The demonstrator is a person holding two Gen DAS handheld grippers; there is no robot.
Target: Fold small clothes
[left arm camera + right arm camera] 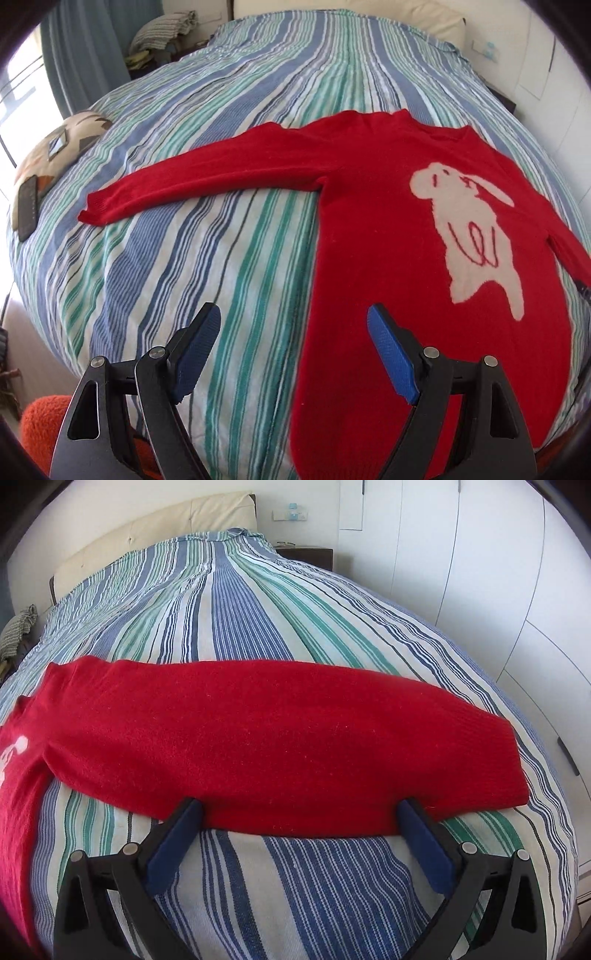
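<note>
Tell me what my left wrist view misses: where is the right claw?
Observer: The right claw sits open at the near edge of the jumper's other sleeve, tips at its hem.
Operator: Is that sleeve folded in?
Observer: No, it lies stretched flat across the striped bedspread.
Operator: Anything beside the bed there?
Observer: White wardrobe doors stand along that side.

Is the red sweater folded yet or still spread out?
Spread out: the red sweater lies flat on the striped bedcover, both sleeves extended sideways, rabbit design showing.
</note>
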